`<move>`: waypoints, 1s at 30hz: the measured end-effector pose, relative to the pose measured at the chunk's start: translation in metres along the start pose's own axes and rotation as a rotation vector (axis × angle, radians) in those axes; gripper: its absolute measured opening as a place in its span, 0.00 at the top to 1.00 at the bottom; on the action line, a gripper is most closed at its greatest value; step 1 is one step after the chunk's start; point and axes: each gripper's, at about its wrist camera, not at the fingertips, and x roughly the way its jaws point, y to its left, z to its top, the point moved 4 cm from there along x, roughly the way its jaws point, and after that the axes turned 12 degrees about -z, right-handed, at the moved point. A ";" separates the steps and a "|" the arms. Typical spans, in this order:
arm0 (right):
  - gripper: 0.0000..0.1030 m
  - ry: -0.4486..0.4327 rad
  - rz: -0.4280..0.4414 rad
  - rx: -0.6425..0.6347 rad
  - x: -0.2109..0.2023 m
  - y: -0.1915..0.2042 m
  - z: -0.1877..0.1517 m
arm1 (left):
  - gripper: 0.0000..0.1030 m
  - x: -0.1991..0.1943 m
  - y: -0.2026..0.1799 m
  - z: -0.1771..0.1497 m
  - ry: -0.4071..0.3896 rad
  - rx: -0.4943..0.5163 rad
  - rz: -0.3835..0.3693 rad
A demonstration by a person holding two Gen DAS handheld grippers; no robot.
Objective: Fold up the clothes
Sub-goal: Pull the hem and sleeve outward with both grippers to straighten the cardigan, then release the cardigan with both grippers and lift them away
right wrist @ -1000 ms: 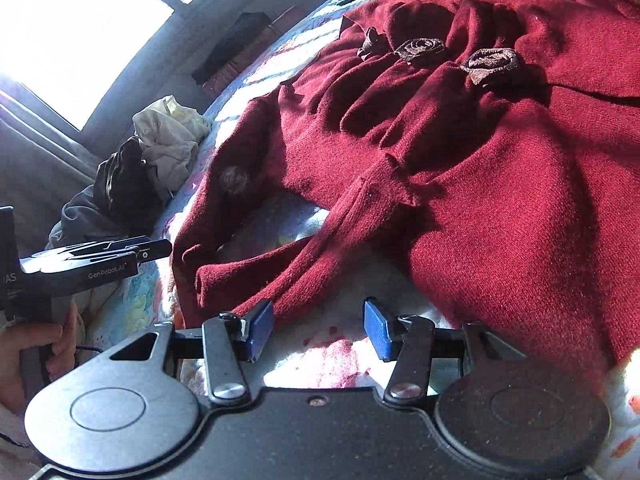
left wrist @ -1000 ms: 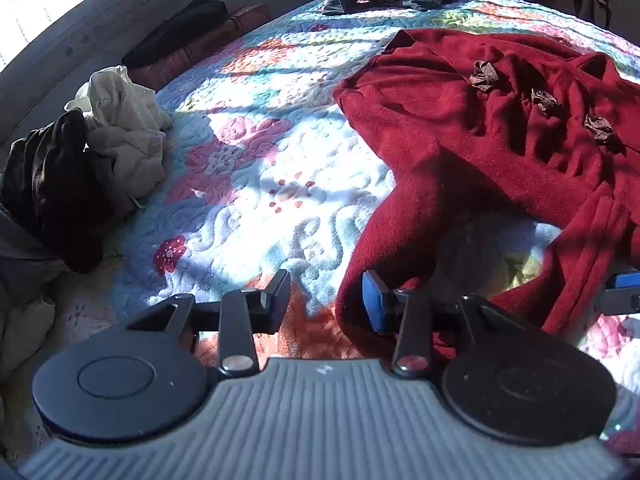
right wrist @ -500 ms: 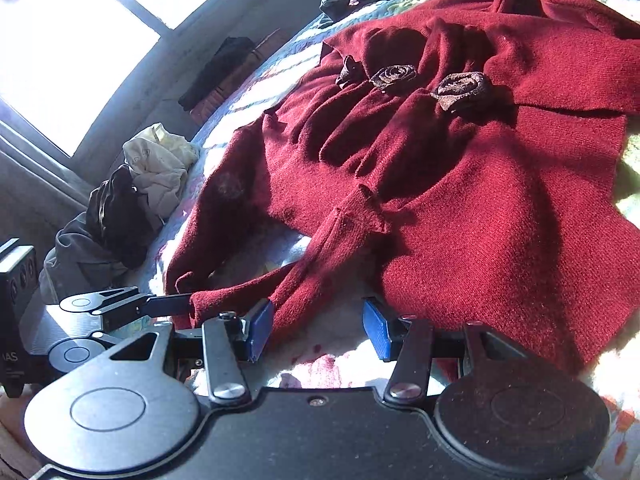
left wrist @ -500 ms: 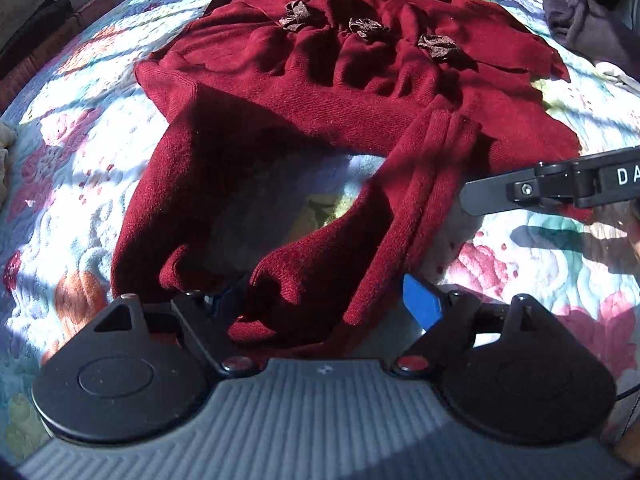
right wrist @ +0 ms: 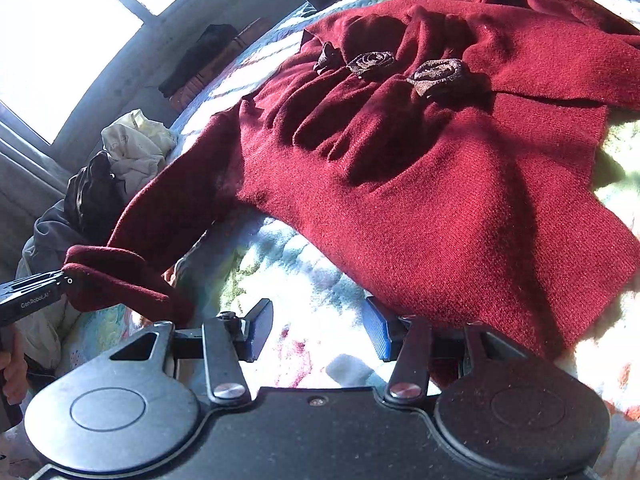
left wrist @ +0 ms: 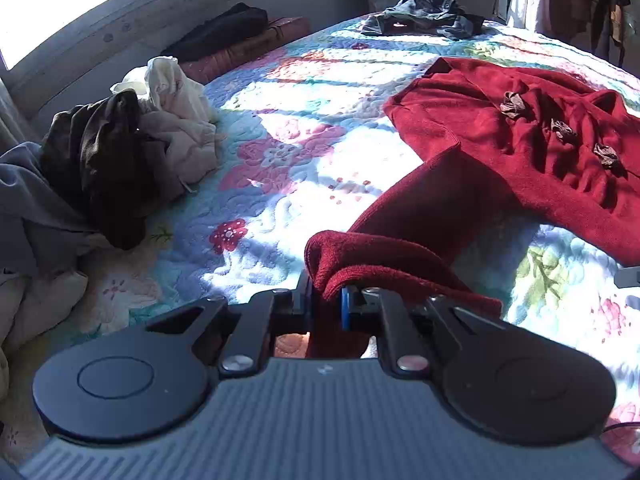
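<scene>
A dark red knit sweater (right wrist: 420, 168) with three brown fabric roses lies spread on the flowered quilt (left wrist: 300, 140). Its body (left wrist: 540, 152) sits to the right in the left wrist view. My left gripper (left wrist: 326, 300) is closing on the cuff of one sleeve (left wrist: 420, 208), with the pads pressing the bunched fabric. That sleeve (right wrist: 172, 208) stretches out to the left, lifted off the quilt, towards the left gripper (right wrist: 64, 280). My right gripper (right wrist: 318, 328) stands open over bare quilt with nothing between its fingers. The sweater's hem lies just past its right finger.
A heap of black, cream and grey clothes (left wrist: 120, 160) lies at the bed's left edge. A dark garment (left wrist: 424, 16) sits at the far end, with a black item on a brown cushion (left wrist: 240, 36) by the window wall. A hand (right wrist: 12, 372) grips the left tool.
My left gripper swung over to the sweater, opened wide around the sleeve cuff, then shut on it and drew the sleeve out to the left. The right gripper stayed put, still open.
</scene>
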 end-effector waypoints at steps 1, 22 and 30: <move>0.46 -0.001 -0.011 -0.017 0.001 0.002 -0.001 | 0.88 -0.002 0.015 -0.004 -0.002 -0.054 0.025; 0.44 -0.195 -0.289 -0.288 -0.072 0.019 -0.001 | 0.41 -0.023 0.076 -0.015 0.155 -0.375 0.033; 0.43 -0.225 -0.361 -0.485 -0.067 0.040 -0.019 | 0.17 -0.011 0.000 0.050 0.010 -0.133 -0.183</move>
